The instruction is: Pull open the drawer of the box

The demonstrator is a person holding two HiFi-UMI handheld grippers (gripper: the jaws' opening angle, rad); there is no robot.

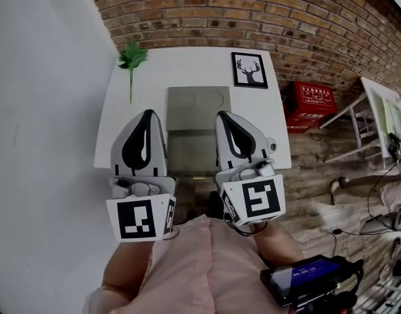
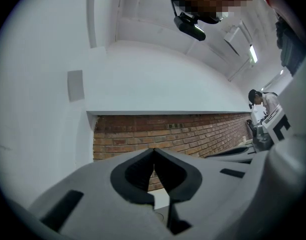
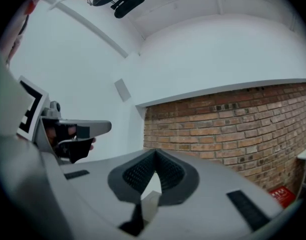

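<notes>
While I hold both tools above the white counter [image 1: 161, 64], only the head view shows me the grey box [image 1: 198, 108], centred on it just past the tips of the left hand-held gripper [image 1: 148, 113] and right hand-held gripper [image 1: 222, 116]. Each gripper view looks at brick wall [image 2: 182, 131], yet there I see both pairs of jaws pressed together, gripping nothing.
</notes>
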